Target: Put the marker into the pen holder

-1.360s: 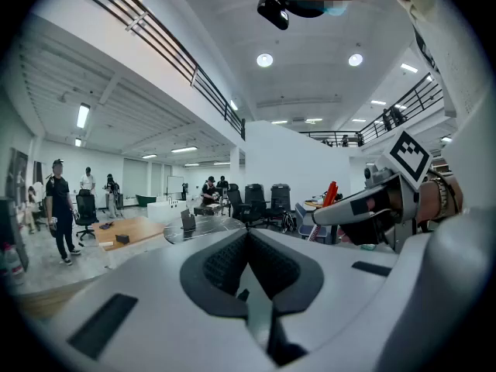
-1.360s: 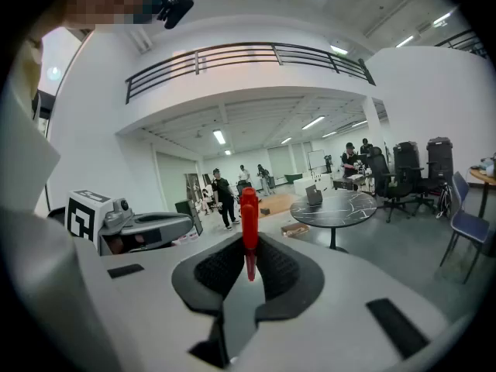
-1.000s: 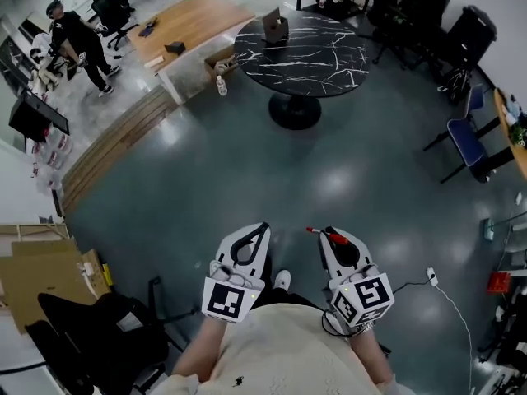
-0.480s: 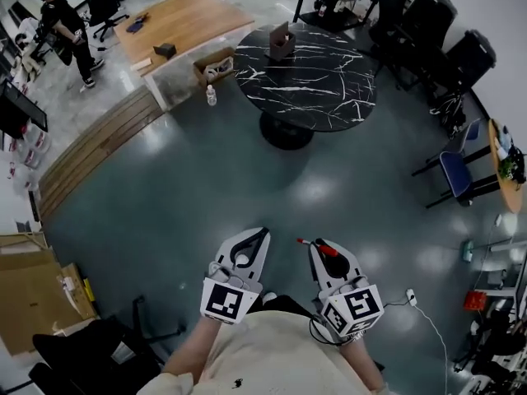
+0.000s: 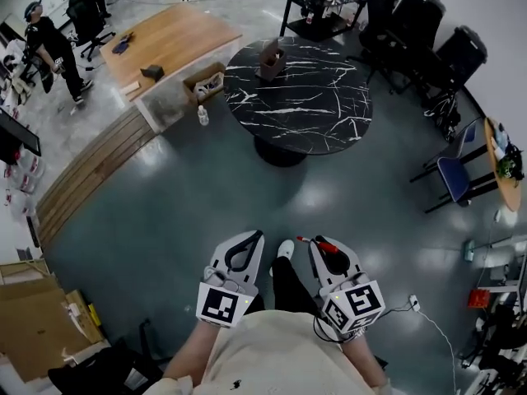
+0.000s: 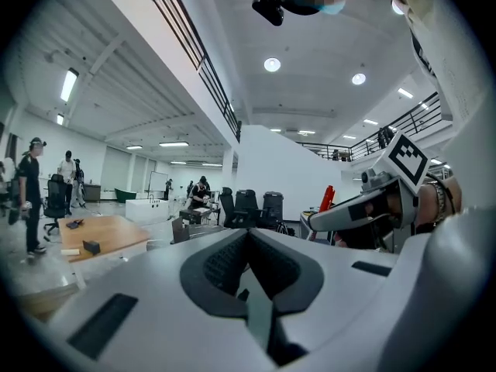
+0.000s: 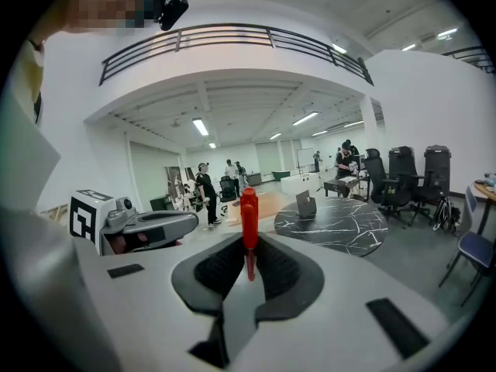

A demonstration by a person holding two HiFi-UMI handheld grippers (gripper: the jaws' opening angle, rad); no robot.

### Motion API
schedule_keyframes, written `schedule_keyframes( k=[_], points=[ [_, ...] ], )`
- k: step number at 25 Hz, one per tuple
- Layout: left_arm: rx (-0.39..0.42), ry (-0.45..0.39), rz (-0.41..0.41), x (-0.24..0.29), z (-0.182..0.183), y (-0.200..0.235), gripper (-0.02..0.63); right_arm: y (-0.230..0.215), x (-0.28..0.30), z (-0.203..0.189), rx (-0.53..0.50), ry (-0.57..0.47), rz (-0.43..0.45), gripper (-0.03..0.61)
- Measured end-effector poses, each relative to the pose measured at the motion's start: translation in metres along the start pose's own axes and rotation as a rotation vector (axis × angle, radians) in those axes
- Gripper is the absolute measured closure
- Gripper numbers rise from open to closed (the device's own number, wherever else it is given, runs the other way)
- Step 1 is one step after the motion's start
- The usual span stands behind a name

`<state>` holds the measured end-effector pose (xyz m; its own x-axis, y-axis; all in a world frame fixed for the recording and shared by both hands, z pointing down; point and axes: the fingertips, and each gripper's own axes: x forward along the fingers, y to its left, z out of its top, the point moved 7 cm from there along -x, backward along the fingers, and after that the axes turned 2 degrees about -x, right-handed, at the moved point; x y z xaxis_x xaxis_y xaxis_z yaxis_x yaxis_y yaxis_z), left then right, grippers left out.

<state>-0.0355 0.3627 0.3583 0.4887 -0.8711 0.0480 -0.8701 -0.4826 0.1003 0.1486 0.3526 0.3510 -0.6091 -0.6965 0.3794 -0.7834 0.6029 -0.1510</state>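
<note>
My right gripper (image 5: pixel 319 245) (image 7: pixel 248 246) is shut on a red marker (image 5: pixel 323 244) (image 7: pixel 248 217), which stands up out of the closed jaws. My left gripper (image 5: pixel 254 237) (image 6: pixel 248 237) is shut with nothing in it and is held level beside the right one. Both hang over the grey floor, close to my body. A brown pen holder (image 5: pixel 269 58) (image 7: pixel 306 204) stands at the far edge of a round black marble table (image 5: pixel 313 97) (image 7: pixel 341 227), well ahead of both grippers. In the left gripper view, the right gripper (image 6: pixel 364 208) and the marker's red tip (image 6: pixel 327 198) show at the right.
Black office chairs (image 5: pixel 428 31) crowd the table's far right side. A blue chair (image 5: pixel 459 175) stands to the right. A wooden desk (image 5: pixel 169 44) and a plank strip (image 5: pixel 90 167) lie at the left, where a person (image 5: pixel 48 44) stands. Cardboard (image 5: pixel 37 323) sits at lower left. A cable (image 5: pixel 412 307) runs across the floor on my right.
The view has shifted, so the table and pen holder sit differently ahead and a foot shows between the grippers. Both grippers keep their pose, the marker still clamped.
</note>
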Motion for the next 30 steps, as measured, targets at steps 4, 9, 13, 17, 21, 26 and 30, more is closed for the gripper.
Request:
schedule_keyframes(
  k=[4, 9, 13, 17, 21, 26, 30],
  points=[
    [0.018, -0.003, 0.020, 0.033, 0.003, 0.017, 0.606, -0.026, 0.036, 0.011, -0.004, 0.006, 0.041, 0.519],
    [-0.010, 0.026, 0.094, 0.089, 0.002, 0.040, 0.606, -0.076, 0.091, 0.035, 0.000, 0.006, 0.109, 0.520],
    [-0.010, 0.046, 0.127, 0.154, 0.000, 0.056, 0.606, -0.125, 0.132, 0.059, -0.031, -0.002, 0.153, 0.520],
    [-0.010, 0.064, 0.182, 0.210, 0.003, 0.068, 0.606, -0.170, 0.167, 0.073, -0.031, 0.010, 0.213, 0.520],
    [-0.021, 0.054, 0.232, 0.246, 0.015, 0.078, 0.606, -0.206, 0.194, 0.098, -0.045, -0.003, 0.245, 0.518],
    [-0.012, 0.053, 0.258, 0.269, 0.026, 0.095, 0.606, -0.226, 0.222, 0.116, -0.007, -0.016, 0.261, 0.519],
    [-0.010, 0.059, 0.257, 0.289, 0.024, 0.118, 0.606, -0.236, 0.248, 0.121, 0.009, -0.003, 0.246, 0.520]
  ],
)
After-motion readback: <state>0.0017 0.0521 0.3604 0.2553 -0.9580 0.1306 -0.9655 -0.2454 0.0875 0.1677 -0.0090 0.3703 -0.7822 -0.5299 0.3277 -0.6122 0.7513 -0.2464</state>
